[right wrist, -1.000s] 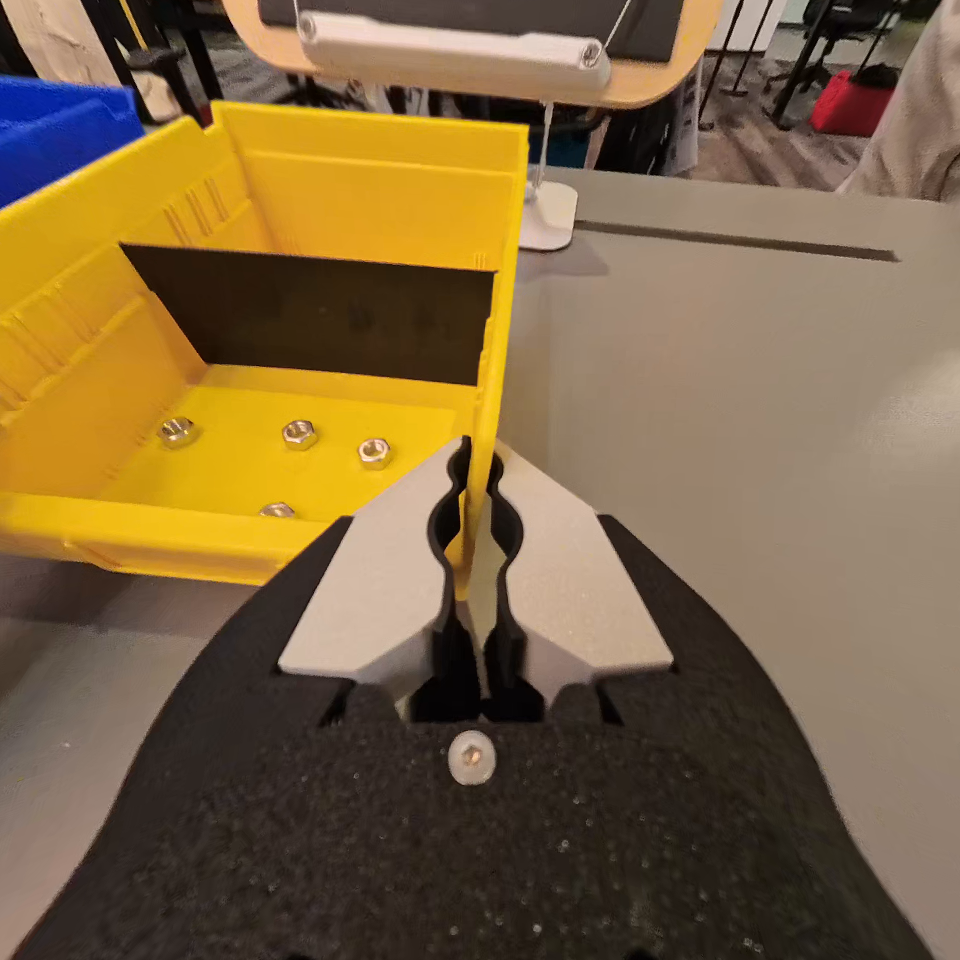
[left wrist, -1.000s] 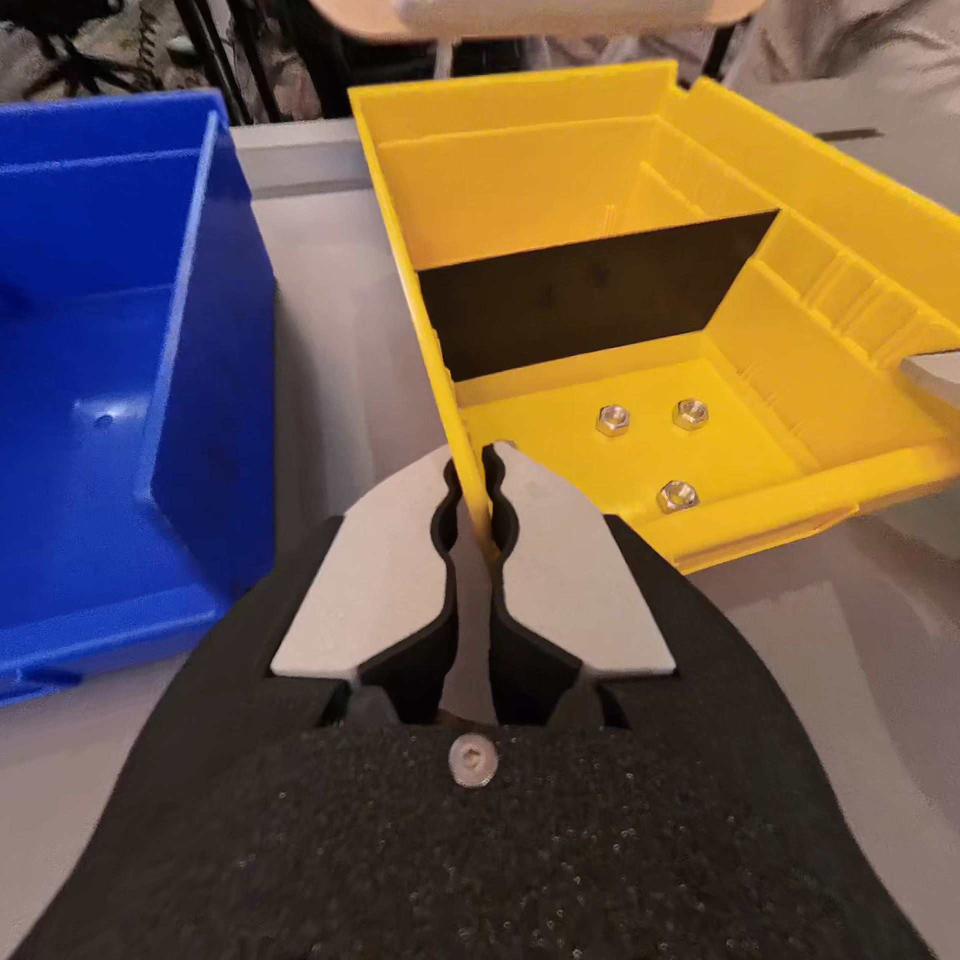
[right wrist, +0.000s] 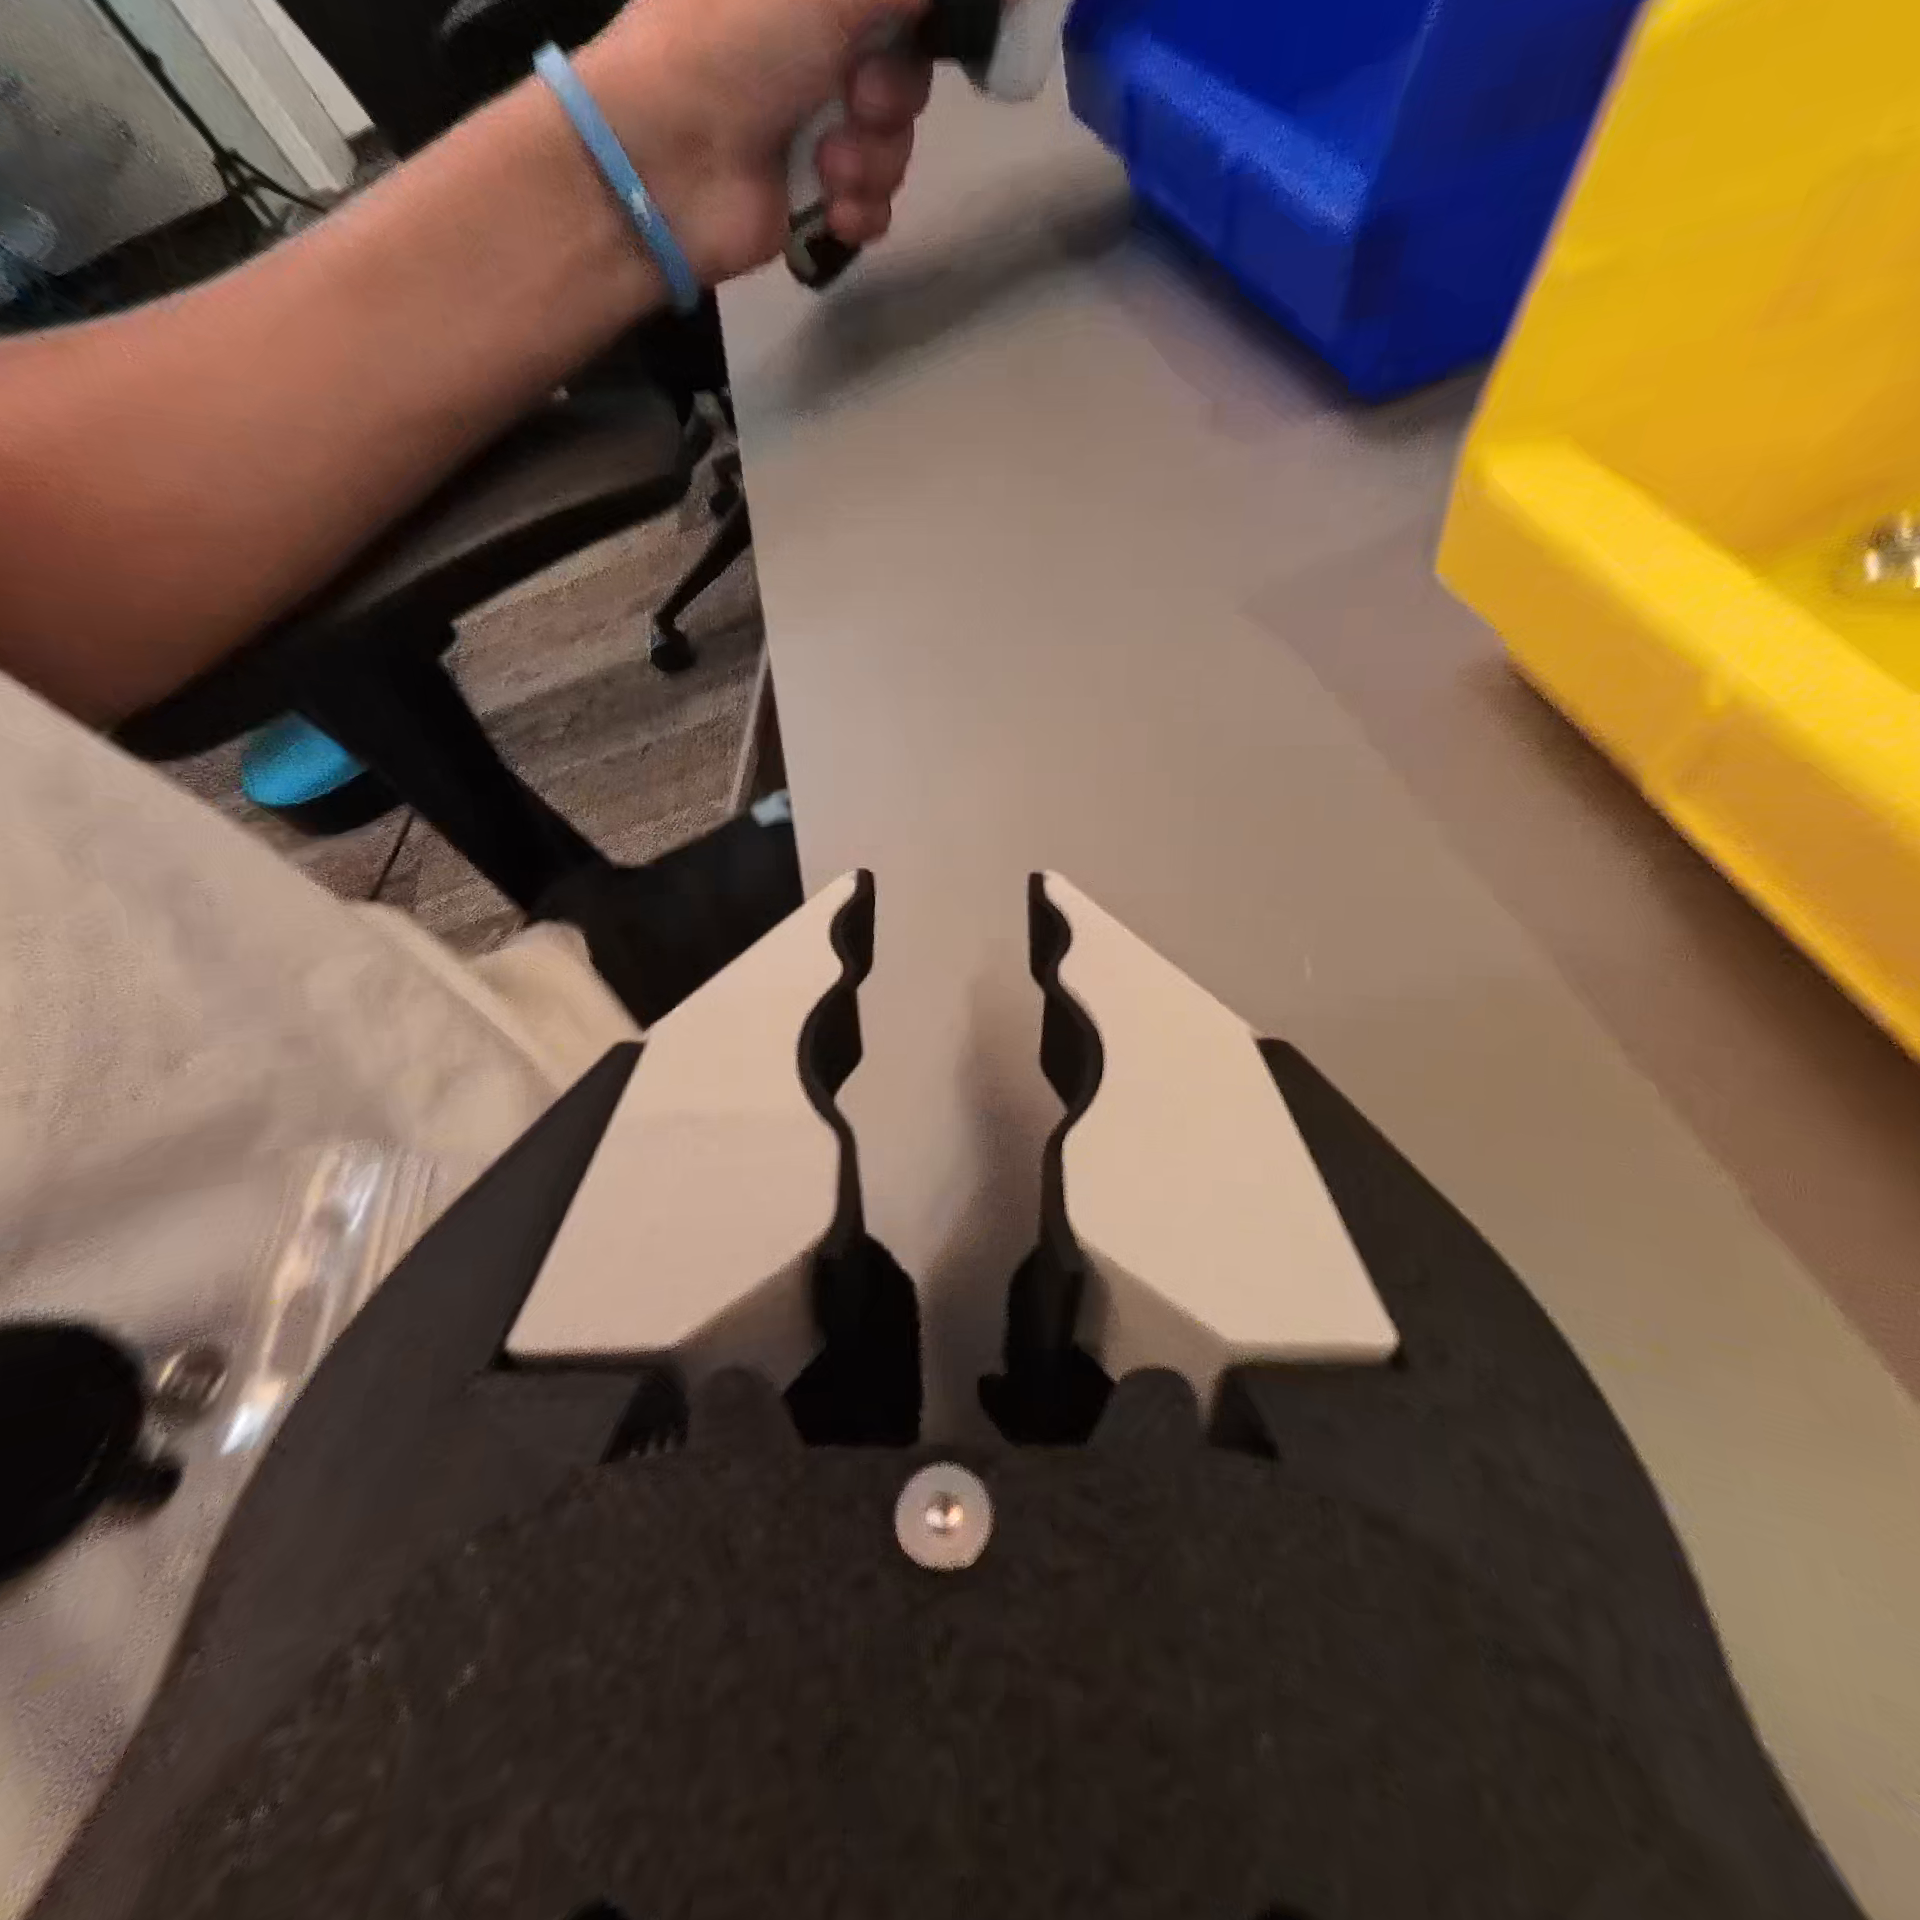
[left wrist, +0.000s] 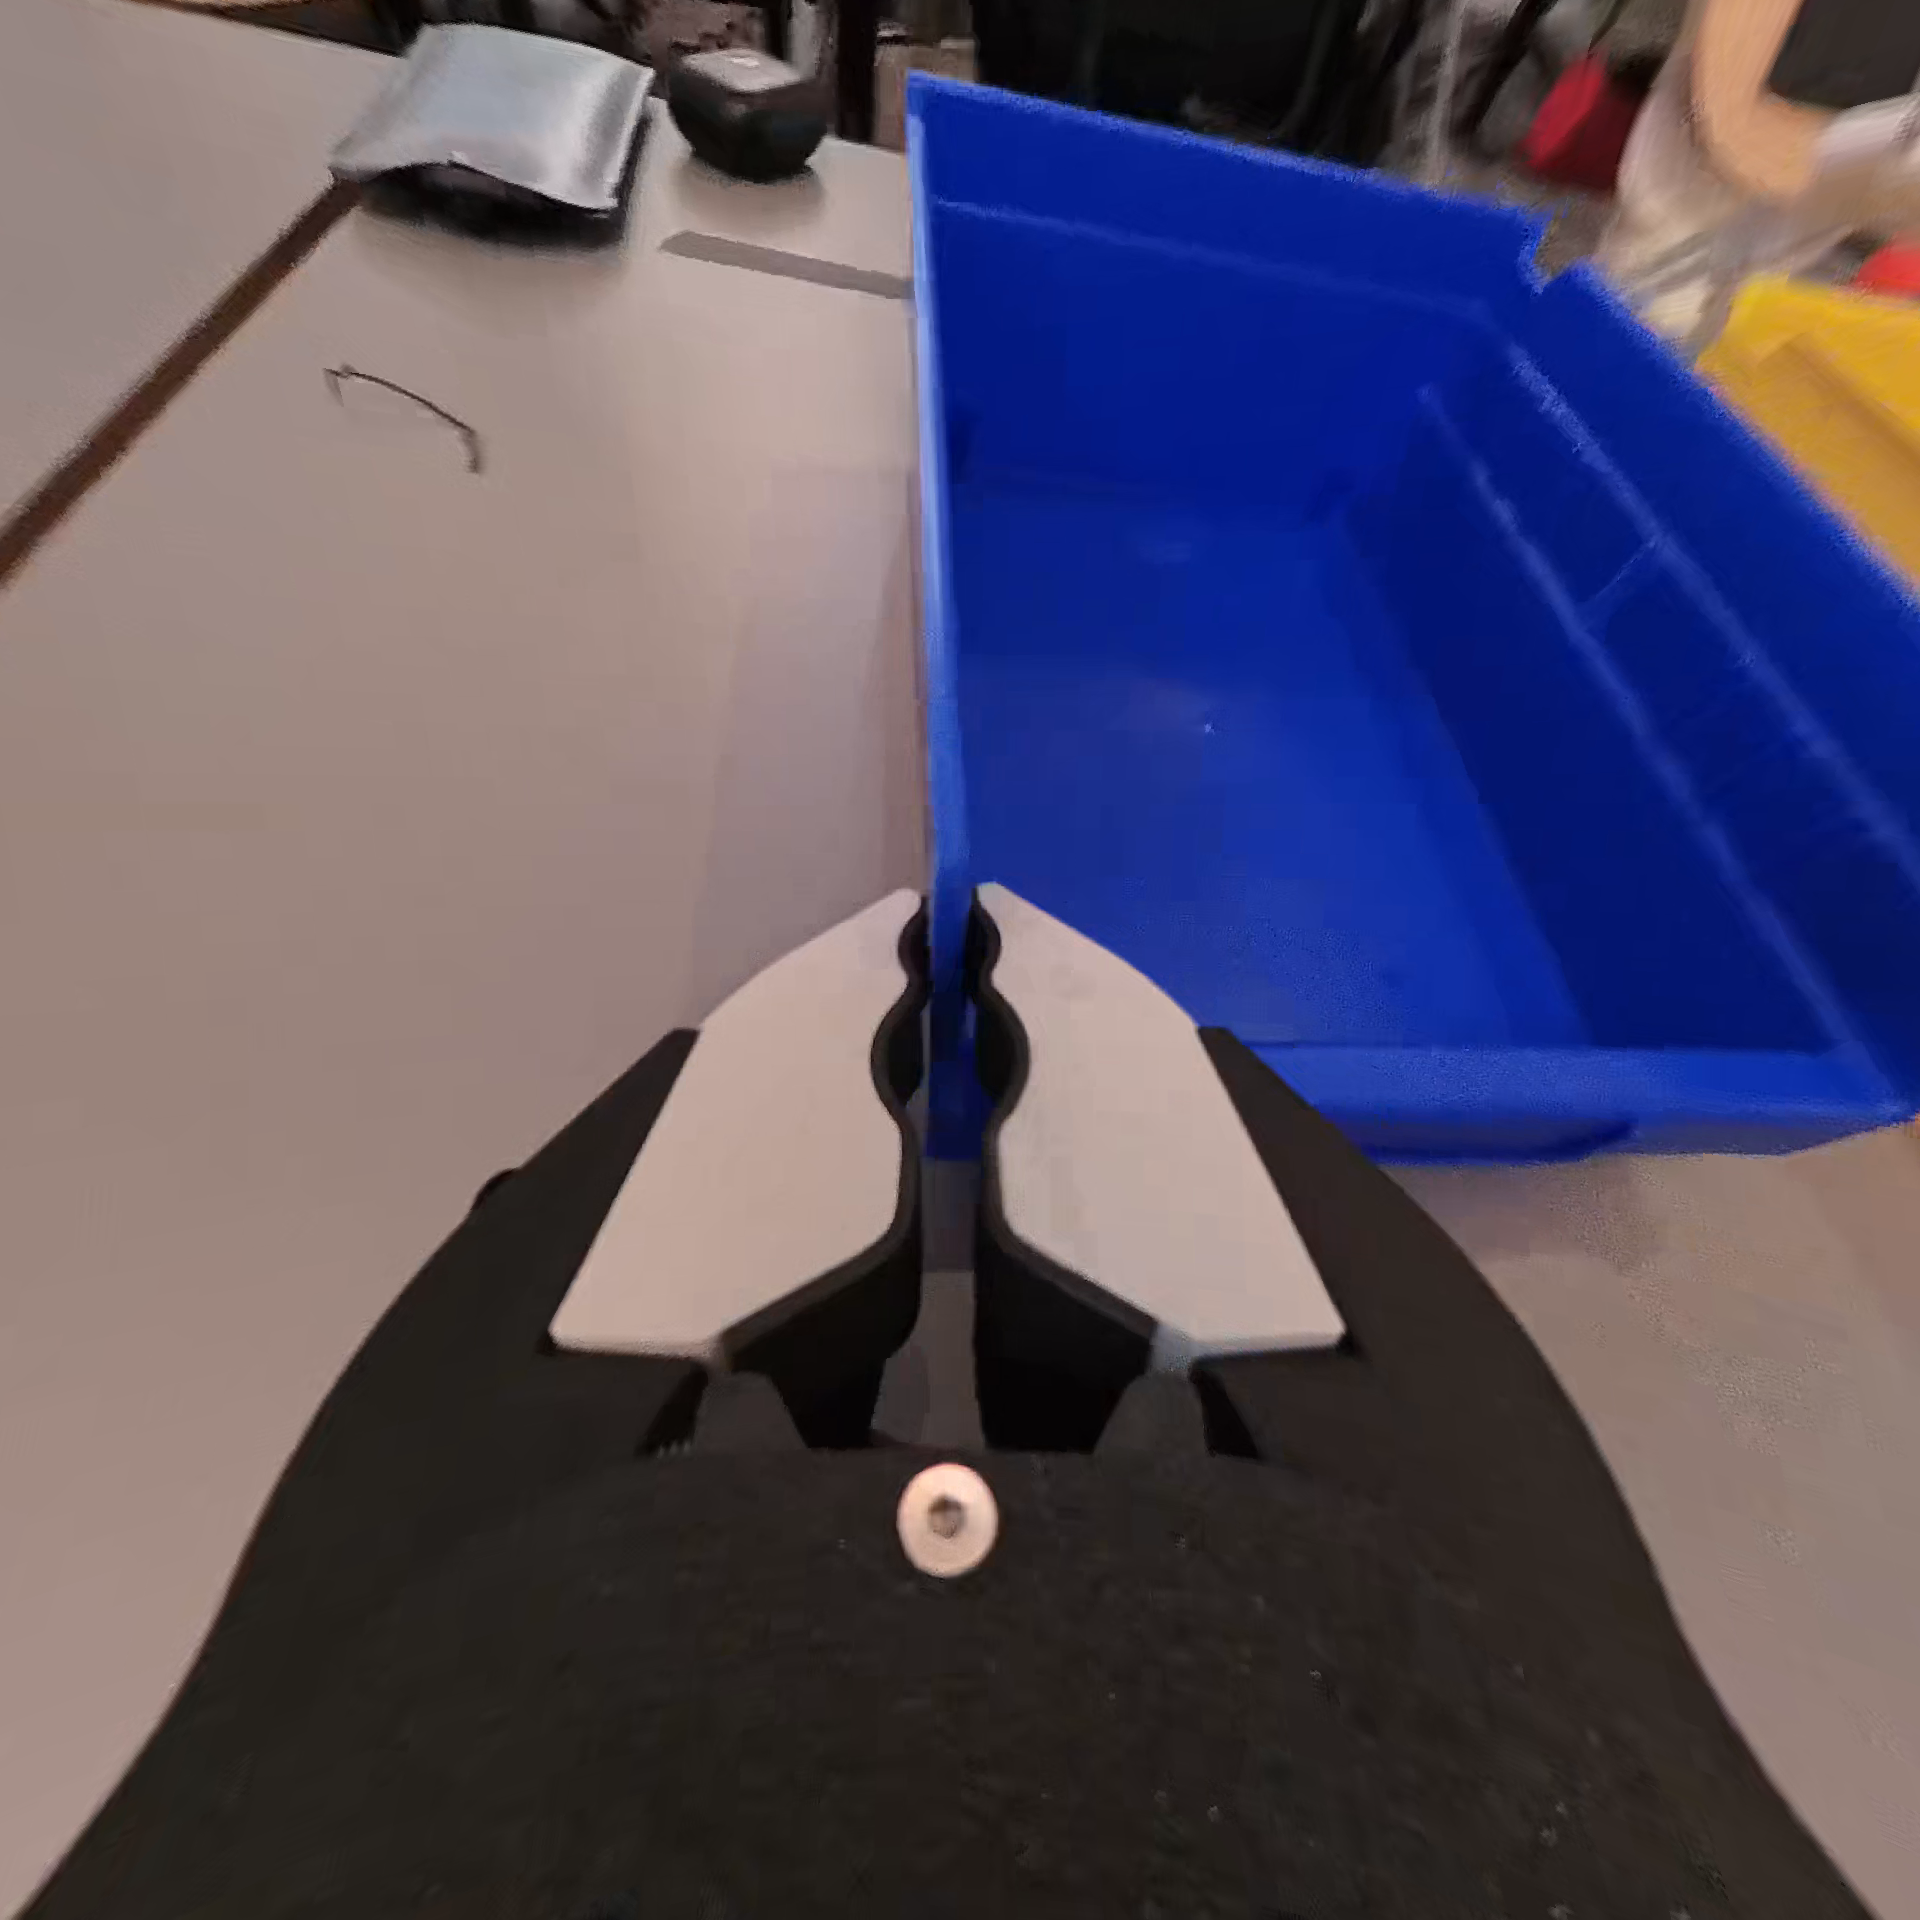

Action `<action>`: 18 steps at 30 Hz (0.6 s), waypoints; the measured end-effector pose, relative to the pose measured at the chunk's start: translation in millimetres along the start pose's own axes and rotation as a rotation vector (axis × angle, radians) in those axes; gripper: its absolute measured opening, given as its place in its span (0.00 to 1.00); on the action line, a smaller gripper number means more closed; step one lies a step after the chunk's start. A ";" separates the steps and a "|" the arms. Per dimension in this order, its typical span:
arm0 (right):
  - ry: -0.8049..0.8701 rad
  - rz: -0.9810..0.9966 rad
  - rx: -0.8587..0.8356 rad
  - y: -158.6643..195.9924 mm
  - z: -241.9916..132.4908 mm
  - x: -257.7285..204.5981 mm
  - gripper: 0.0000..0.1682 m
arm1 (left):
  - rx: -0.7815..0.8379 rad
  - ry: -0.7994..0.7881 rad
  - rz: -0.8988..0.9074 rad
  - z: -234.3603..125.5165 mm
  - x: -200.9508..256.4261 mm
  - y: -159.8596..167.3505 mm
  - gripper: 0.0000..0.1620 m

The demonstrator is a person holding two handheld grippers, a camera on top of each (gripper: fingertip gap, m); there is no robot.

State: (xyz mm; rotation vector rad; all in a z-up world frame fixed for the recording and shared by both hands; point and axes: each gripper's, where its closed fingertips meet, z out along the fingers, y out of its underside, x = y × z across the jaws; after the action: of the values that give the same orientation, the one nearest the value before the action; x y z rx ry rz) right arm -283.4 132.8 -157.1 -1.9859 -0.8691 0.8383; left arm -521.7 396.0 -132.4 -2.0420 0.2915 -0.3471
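Blue bin point(left wrist: 1299, 748): on the desk point(left wrist: 468, 727), nothing seen inside; its near left wall is clamped in the left claw point(left wrist: 948, 914). Yellow bin point(right wrist: 1683, 436): beside it, one metal nut point(right wrist: 1886, 561) seen inside. Right claw point(right wrist: 951, 894): parted, nothing held, above bare desk.

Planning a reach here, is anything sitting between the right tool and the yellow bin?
Nothing visible. The right tool hangs open over the grey table, and only that tabletop lies between it and the yellow bin, whose near wall is off to its right. The blue bin stands farther on, beside the yellow one, out of that line.
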 end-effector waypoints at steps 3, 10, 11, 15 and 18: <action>0.076 -0.007 0.102 -40.9 24.2 6.1 0.15 | -0.020 -0.042 0.008 -13.8 3.8 8.3 0.01; 0.466 -0.088 0.176 -109.4 62.5 45.1 0.09 | -0.060 -0.043 -0.040 -51.5 23.0 31.3 0.03; 0.542 -0.097 0.184 -111.1 61.9 51.0 0.10 | -0.056 -0.057 -0.042 -55.6 22.8 33.2 0.02; 0.748 -0.121 0.208 -109.6 67.4 60.2 0.18 | -0.053 -0.101 -0.013 -71.4 21.7 41.0 0.02; 0.805 -0.055 0.166 -105.5 81.7 65.2 0.15 | -0.050 -0.100 -0.004 -78.4 25.6 45.0 0.02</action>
State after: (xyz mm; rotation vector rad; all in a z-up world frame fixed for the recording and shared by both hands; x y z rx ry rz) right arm -341.5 264.8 -121.4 -1.8930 -0.3596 0.0317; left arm -529.2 302.4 -133.1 -2.1016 0.2369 -0.2419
